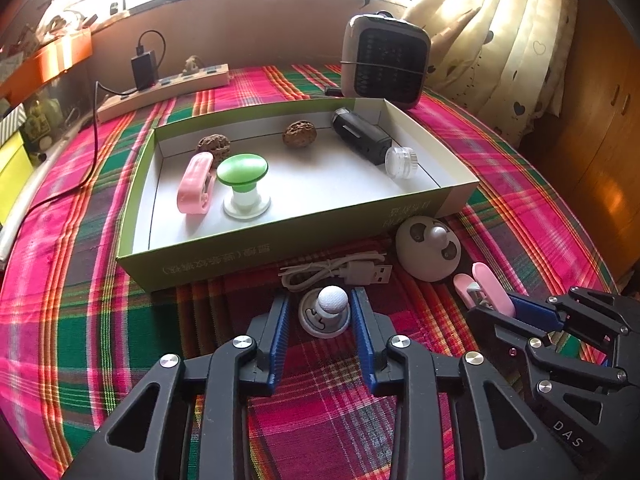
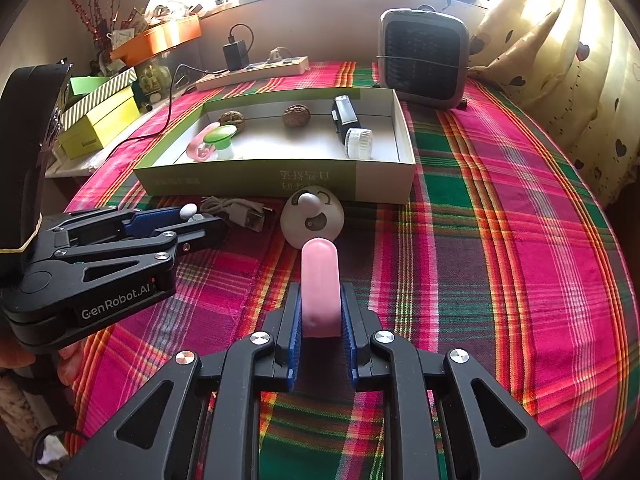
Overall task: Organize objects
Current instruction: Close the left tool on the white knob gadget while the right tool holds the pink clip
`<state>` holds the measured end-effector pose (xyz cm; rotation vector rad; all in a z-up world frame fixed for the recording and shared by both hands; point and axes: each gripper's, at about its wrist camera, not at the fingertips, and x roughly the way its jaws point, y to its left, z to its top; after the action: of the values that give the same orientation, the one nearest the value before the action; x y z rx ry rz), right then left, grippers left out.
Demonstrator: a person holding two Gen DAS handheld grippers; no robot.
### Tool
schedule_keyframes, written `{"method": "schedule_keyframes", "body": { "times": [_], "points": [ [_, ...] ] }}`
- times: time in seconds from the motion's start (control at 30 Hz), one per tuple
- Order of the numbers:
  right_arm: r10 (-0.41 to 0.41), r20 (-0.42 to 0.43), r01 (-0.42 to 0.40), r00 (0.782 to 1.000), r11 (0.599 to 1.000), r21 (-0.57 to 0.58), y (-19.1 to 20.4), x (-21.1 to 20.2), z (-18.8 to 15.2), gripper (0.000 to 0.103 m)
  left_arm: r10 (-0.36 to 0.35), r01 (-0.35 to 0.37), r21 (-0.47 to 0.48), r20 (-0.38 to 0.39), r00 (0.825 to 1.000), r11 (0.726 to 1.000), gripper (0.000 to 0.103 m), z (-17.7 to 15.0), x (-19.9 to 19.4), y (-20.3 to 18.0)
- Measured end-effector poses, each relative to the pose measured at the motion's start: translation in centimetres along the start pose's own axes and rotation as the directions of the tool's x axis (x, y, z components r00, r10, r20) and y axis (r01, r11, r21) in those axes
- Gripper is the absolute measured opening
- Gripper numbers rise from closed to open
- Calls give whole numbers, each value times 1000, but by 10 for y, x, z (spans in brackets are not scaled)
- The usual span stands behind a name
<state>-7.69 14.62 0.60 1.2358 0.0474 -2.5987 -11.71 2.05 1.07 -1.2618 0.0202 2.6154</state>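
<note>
The right hand-held gripper [image 2: 320, 312] clamps a pink clip [image 2: 320, 284]. The left hand-held gripper [image 1: 320, 312] stands narrowly parted around a white-knobbed suction hook [image 1: 329, 310] on the worktop [image 1: 120, 320]; contact is unclear. The hook's base is partly hidden.

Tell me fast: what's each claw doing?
Left claw: open around the white knob suction cup.
Right claw: shut on the pink clip.

A pink clip [image 2: 320, 288] is being held between the right gripper [image 2: 320, 312] fingers, pointing forward. A white knob [image 1: 330, 308] on a round base is sitting upright between the left gripper [image 1: 320, 312] fingers, whose jaws are being kept apart around it.
</note>
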Motion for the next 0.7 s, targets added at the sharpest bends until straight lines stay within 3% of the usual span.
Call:
{"method": "schedule_keyframes", "body": {
  "times": [0.7],
  "points": [
    [0,0,0,1000,1000,0,0,0,0,19,0,0,0,1,1000,1000,24,0,-1,0]
  ]
}}
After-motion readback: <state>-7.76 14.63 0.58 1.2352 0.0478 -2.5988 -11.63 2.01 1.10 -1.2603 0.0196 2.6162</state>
